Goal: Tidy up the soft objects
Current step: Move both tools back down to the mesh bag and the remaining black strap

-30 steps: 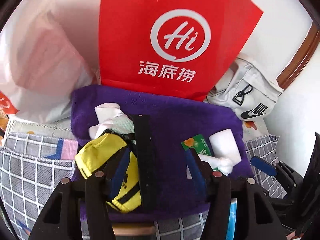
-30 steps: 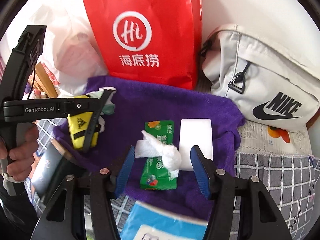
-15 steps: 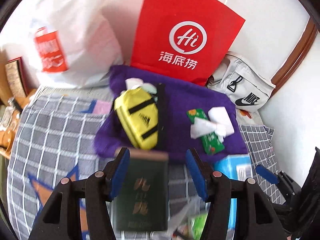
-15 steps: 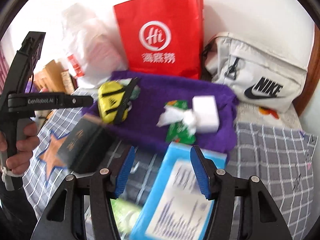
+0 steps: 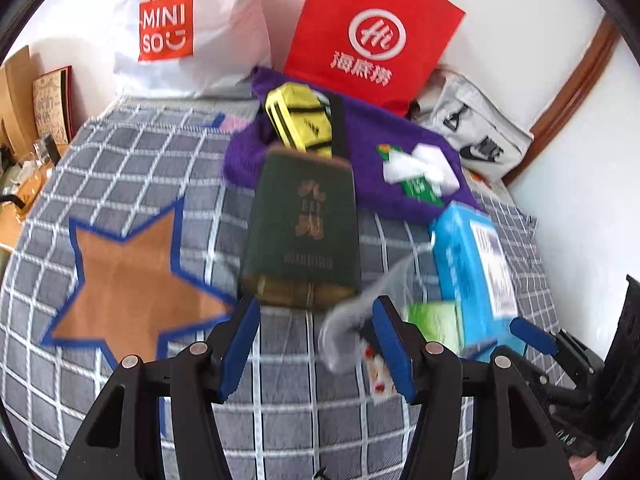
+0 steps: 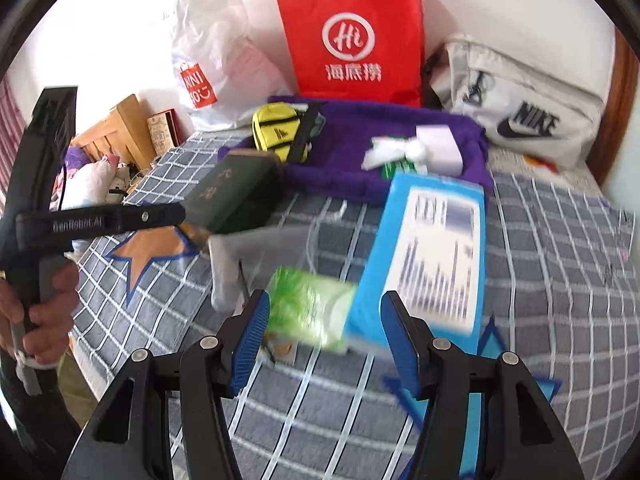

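A purple towel (image 5: 360,128) (image 6: 360,168) lies at the back of the bed. On it are a yellow pouch (image 5: 300,124) (image 6: 276,132), a green packet (image 5: 420,188), a white crumpled tissue (image 6: 388,150) and a white block (image 6: 440,148). My left gripper (image 5: 316,340) is open and empty, over the bed in front of a dark green box (image 5: 304,232). My right gripper (image 6: 324,336) is open and empty, above a green tissue pack (image 6: 312,304) and a blue box (image 6: 428,256). A grey sock-like cloth (image 5: 360,312) (image 6: 240,256) lies between the boxes.
A red paper bag (image 5: 372,36) (image 6: 352,36), a white Miniso bag (image 5: 176,28) and a grey Nike bag (image 6: 520,100) stand against the back wall. The bed has a grey checked cover (image 5: 140,168). A wooden side table (image 6: 120,128) is at the left.
Both grippers have pulled back from the purple towel toward the front of the bed. The green box, blue box, green pack and grey cloth have come into view. Both stay open.
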Tool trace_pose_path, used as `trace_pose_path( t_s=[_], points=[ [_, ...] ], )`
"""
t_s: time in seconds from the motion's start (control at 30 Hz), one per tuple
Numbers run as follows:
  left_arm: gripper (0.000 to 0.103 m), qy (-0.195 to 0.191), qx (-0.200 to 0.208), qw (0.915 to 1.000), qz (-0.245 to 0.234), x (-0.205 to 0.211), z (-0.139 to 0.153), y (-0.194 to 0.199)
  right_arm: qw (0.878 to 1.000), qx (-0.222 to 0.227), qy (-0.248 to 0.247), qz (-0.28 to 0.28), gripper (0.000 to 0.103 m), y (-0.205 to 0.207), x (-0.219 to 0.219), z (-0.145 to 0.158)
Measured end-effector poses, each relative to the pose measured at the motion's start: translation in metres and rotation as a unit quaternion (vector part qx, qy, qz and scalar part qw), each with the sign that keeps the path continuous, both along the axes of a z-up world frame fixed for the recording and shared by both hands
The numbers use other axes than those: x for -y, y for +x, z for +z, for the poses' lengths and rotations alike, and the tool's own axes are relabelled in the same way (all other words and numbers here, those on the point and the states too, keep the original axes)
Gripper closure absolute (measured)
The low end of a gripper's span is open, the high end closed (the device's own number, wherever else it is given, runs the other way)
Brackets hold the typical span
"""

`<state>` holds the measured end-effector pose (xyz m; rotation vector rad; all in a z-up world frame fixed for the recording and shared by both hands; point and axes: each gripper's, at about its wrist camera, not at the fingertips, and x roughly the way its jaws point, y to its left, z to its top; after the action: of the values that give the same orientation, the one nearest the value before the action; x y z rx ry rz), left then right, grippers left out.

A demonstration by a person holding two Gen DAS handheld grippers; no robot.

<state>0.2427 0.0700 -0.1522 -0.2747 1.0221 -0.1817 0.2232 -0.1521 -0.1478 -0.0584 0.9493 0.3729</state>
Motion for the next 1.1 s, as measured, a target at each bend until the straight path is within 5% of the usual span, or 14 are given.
trace_pose_path(
  t_s=[0.7,0.83,1.0,1.1],
  points=[
    [0.049,-0.017,0.002,0.9997,-0.015,0.020,-0.051,0.008,0.999,-0.031,0.006,-0.018,0.045,-0.033,0.019,-0.046],
    [0.062,-0.036,0.000,0.9992,-0.020,0.021,-0.057,0.013,0.999,-0.031,0.007,-0.028,0.045,-0.032,0.023,-0.049],
    [0.091,-0.032,-0.003,0.9991,-0.028,0.026,-0.059,0.014,0.999,-0.026,0.013,-0.031,0.045,-0.028,0.019,-0.050],
    [0.093,-0.037,0.000,0.9989,-0.027,0.021,-0.057,0.009,0.999,-0.028,0.016,-0.029,0.045,-0.025,0.012,-0.050]
  ],
)
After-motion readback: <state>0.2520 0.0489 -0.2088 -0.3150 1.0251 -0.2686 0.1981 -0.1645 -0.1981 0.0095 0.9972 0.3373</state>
